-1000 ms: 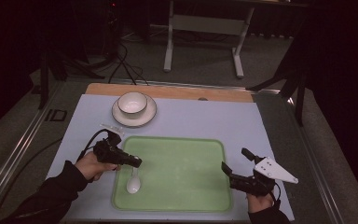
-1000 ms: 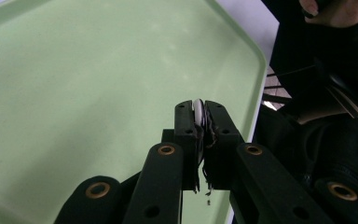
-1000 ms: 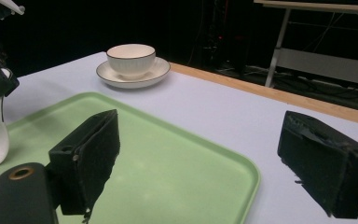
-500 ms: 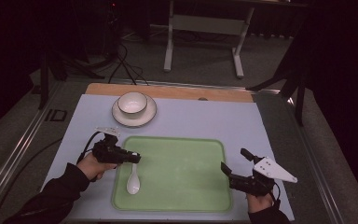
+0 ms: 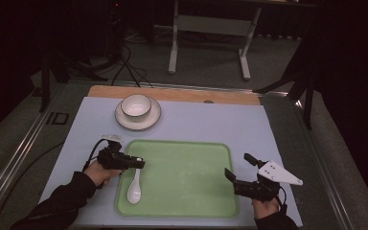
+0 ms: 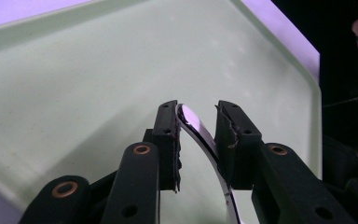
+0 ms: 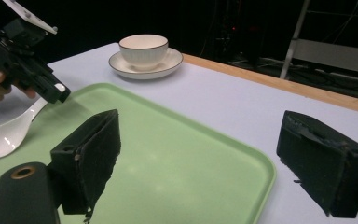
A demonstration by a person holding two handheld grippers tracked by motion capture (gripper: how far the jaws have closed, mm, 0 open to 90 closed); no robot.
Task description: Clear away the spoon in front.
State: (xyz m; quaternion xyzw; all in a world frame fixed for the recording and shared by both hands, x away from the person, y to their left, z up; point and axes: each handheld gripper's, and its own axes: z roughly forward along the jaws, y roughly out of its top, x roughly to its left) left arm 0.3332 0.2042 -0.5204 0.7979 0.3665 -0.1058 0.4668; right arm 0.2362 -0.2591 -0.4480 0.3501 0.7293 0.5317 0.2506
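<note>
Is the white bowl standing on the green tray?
No, the bowl stands on a saucer beyond the tray.

The room is dim, its far side and both flanks falling into near black. A grey floor (image 5: 206, 72) lies beyond the table (image 5: 249, 124), whose top is covered in a pale lilac sheet with a strip of bare wood (image 5: 172, 93) along the far edge. Farther back stands a light metal frame (image 5: 208, 36) on two splayed feet, probably the base of a bench or stand. Dark cables (image 5: 124, 60) trail over the floor at the left, near black tripod legs (image 5: 52, 72). More dark legs (image 5: 306, 81) lean in at the right.
</note>
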